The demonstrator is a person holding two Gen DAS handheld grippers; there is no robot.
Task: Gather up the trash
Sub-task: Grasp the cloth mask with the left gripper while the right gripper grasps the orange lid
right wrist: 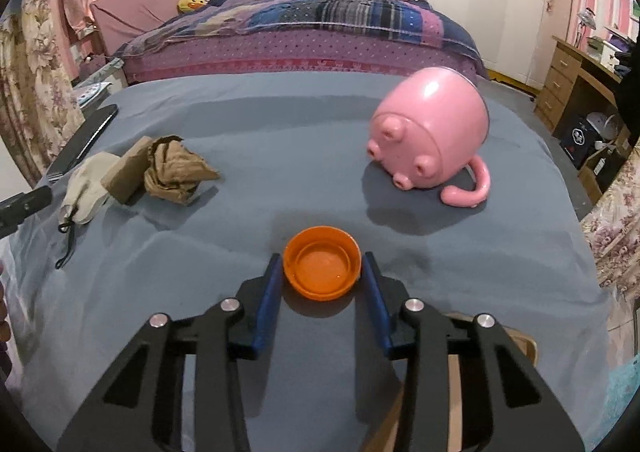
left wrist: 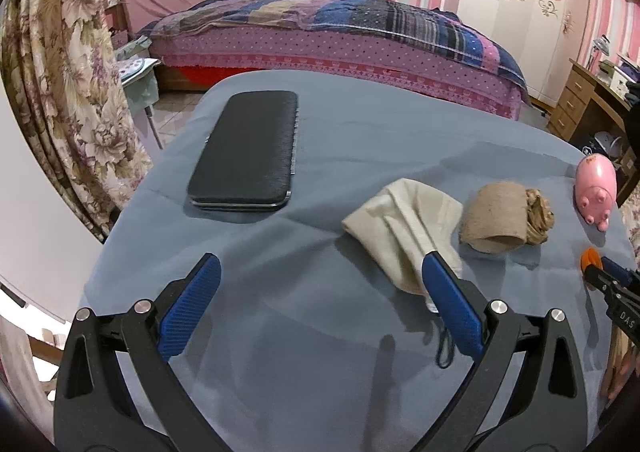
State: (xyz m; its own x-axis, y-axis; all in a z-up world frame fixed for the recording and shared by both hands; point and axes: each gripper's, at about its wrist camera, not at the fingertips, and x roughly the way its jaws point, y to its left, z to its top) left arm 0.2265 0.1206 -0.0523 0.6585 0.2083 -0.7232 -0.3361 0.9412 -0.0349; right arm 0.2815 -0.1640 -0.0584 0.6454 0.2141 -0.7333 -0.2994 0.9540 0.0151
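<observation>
An orange bottle cap (right wrist: pixel 322 272) lies open side up on the grey-blue tablecloth (right wrist: pixel 280 332), and my right gripper (right wrist: pixel 321 256) is shut on it, one blue pad against each side. In the left wrist view the same cap (left wrist: pixel 591 260) shows at the far right edge. Crumpled brown paper (right wrist: pixel 176 171) sits against a flattened cardboard tube (left wrist: pixel 494 217) left of centre. Beside them lies a cream cloth pouch (left wrist: pixel 400 223) with a black cord. My left gripper (left wrist: pixel 320 258) hovers wide open above the cloth with nothing held, its right finger in front of the pouch.
A pink pig-shaped mug (right wrist: pixel 432 135) lies on its side at the right. A black flat case (left wrist: pixel 246 149) rests at the far left of the table. Behind the table stand a bed (left wrist: pixel 340 31), floral curtains (left wrist: pixel 64 91) and a wooden desk (left wrist: pixel 584 99).
</observation>
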